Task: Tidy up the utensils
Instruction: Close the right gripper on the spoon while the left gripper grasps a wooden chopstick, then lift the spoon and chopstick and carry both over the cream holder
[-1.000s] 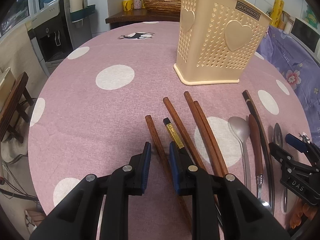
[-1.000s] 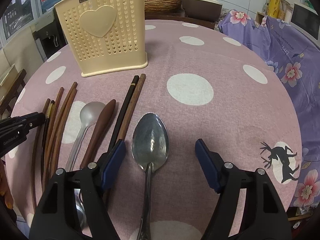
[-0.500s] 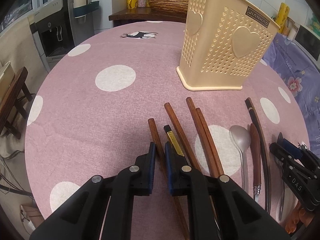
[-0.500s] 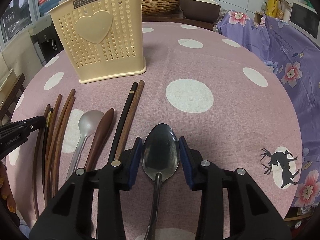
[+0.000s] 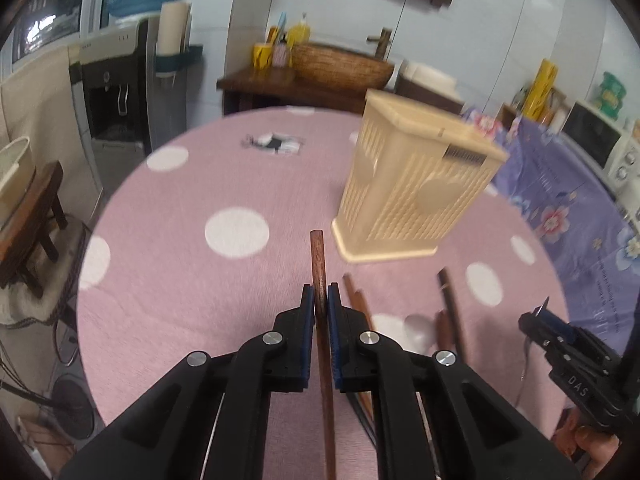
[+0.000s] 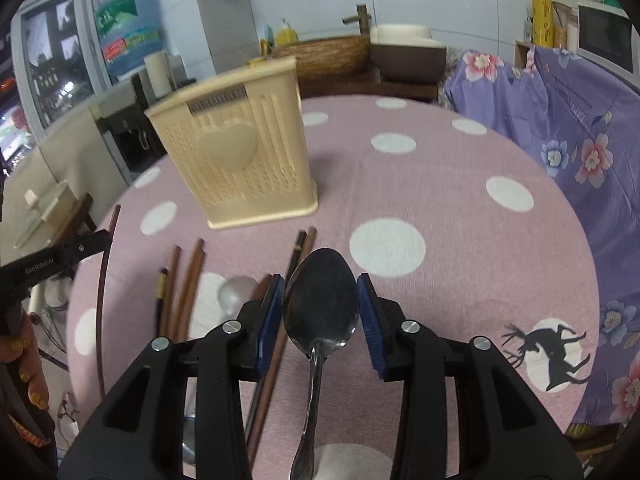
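Observation:
My left gripper (image 5: 320, 294) is shut on a brown wooden chopstick (image 5: 319, 264) and holds it above the table, tip pointing forward. My right gripper (image 6: 321, 288) is shut on the bowl of a large metal spoon (image 6: 321, 300), lifted off the cloth. The cream utensil holder (image 5: 412, 188) with heart cut-outs stands ahead; it also shows in the right wrist view (image 6: 240, 160). More chopsticks (image 6: 188, 280), a smaller spoon (image 6: 236, 294) and a dark chopstick pair (image 6: 298, 248) lie on the table.
The round table has a pink cloth with white dots (image 6: 400, 184). A purple flowered cloth (image 6: 560, 120) hangs at the right. A water dispenser (image 5: 116, 92) and a wooden stool (image 5: 36, 216) stand left of the table. A sideboard with a woven basket (image 5: 340, 64) is behind.
Both grippers have risen from the table. The left one lifted the chopstick; the right one lifted the large spoon. The views now look more level across the room.

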